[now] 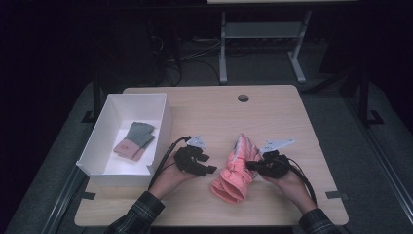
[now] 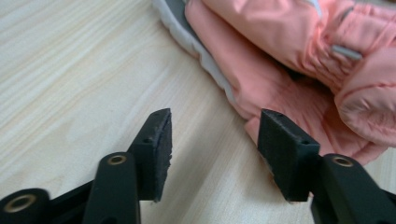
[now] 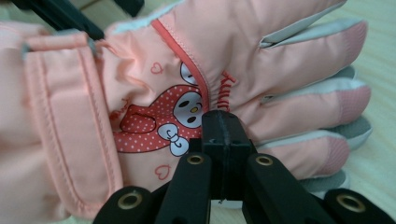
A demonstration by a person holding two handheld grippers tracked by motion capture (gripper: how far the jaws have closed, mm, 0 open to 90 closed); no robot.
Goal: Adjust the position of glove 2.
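The left gripper [image 2: 212, 154] gapes empty; the right gripper [image 3: 223, 135], pinched closed against the pink gloves [image 1: 236, 168], may slide them apart.

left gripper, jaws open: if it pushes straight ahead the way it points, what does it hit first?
Most likely the pink glove. The left gripper points along the wooden table, and the glove's edge already lies by one jaw, though depth is hard to judge. Nothing sits between the jaws.
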